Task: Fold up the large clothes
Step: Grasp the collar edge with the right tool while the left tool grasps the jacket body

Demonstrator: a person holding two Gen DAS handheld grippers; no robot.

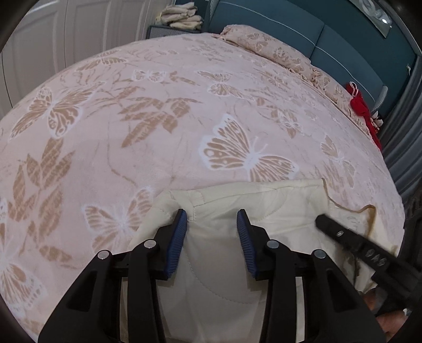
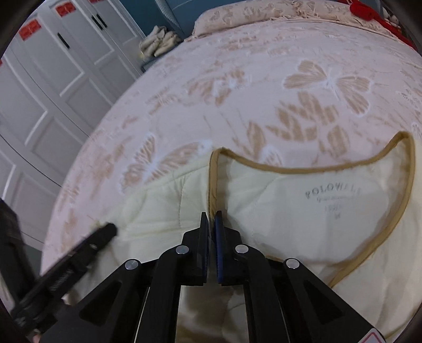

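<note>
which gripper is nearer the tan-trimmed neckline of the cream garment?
Right. The right gripper is shut on the tan-trimmed neckline at its corner. The left gripper sits over a plain quilted part of the cream garment, away from that trim.

Pink butterfly-print bedspread (image 1: 163,110) covers bed before me; matching pillow (image 1: 266,44) far right; folded cream cloths (image 1: 182,17) far; red item (image 1: 360,101) right; white wardrobe (image 2: 52,79) left.

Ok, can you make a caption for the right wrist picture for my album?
Right gripper pinches the tan-trimmed edge of a cream jacket on the butterfly blanket.
</note>
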